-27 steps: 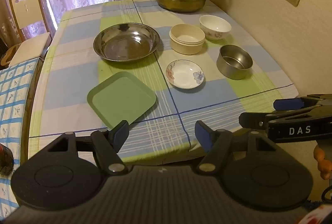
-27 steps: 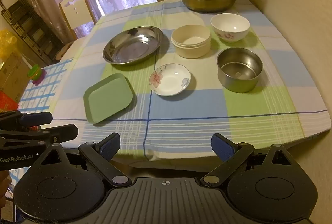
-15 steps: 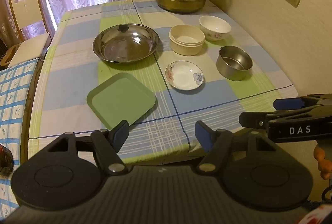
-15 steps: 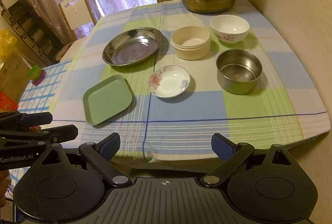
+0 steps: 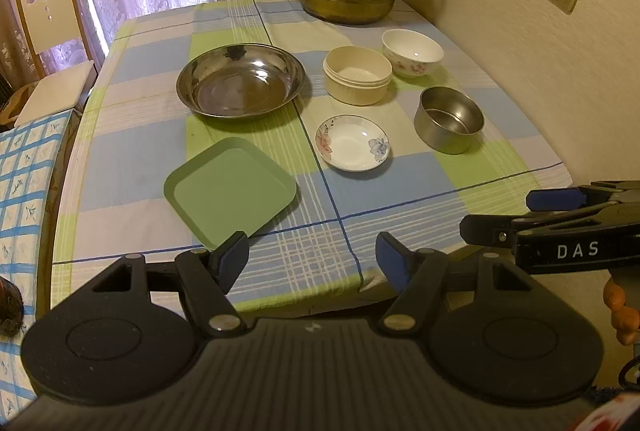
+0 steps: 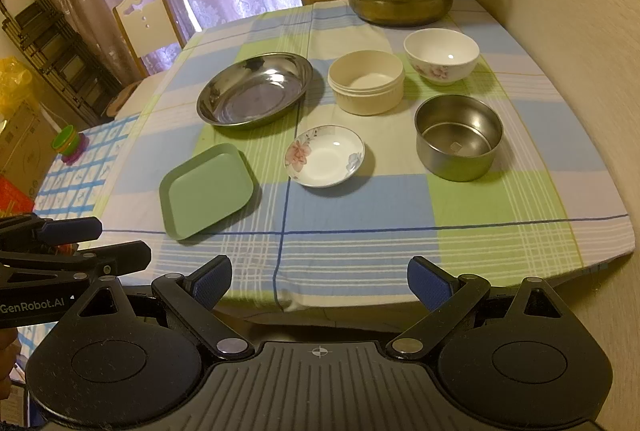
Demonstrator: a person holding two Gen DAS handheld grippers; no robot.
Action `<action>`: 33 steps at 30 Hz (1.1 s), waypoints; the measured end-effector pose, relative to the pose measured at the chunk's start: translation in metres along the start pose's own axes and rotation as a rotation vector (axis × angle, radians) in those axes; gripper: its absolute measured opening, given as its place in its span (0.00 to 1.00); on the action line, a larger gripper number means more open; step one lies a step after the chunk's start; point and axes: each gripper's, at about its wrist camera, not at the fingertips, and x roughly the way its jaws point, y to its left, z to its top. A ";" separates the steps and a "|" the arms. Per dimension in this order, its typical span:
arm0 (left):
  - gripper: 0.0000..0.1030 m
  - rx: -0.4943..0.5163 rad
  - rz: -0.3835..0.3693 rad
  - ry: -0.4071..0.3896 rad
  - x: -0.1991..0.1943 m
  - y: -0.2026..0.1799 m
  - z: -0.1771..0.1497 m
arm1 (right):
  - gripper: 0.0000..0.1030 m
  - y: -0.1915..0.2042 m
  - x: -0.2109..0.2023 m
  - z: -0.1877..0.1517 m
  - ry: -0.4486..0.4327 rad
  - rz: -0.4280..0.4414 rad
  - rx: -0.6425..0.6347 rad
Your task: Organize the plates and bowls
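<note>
You hold both the left gripper [image 5: 312,257] and right gripper [image 6: 319,281] tilted downward before the table [image 6: 360,243], fingers spread, empty.

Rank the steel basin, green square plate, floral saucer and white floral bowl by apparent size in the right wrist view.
1. steel basin
2. green square plate, close behind, though it lies nearer the camera
3. floral saucer and white floral bowl: similar width, and the bowl sits farther back, so unranked.

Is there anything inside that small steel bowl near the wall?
The steel bowl looks nearly empty: its bare metal bottom shows, with one small pale square patch on it, perhaps a sticker. The near inner wall is hidden behind the rim.
</note>
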 end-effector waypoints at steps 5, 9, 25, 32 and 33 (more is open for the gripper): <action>0.66 0.000 -0.002 0.000 0.000 0.000 0.000 | 0.92 0.000 0.000 0.000 -0.001 -0.001 0.000; 0.66 0.000 -0.003 0.000 0.000 0.001 0.000 | 0.92 0.000 0.000 0.000 -0.001 -0.001 -0.001; 0.66 -0.002 -0.005 -0.001 0.001 0.002 0.001 | 0.92 -0.001 -0.001 0.001 -0.002 -0.003 -0.002; 0.66 -0.003 -0.005 -0.001 0.001 0.002 0.001 | 0.92 -0.002 -0.002 0.002 -0.003 -0.004 -0.003; 0.66 -0.003 -0.005 -0.001 0.001 0.002 0.001 | 0.92 -0.002 -0.002 0.003 -0.003 -0.004 -0.003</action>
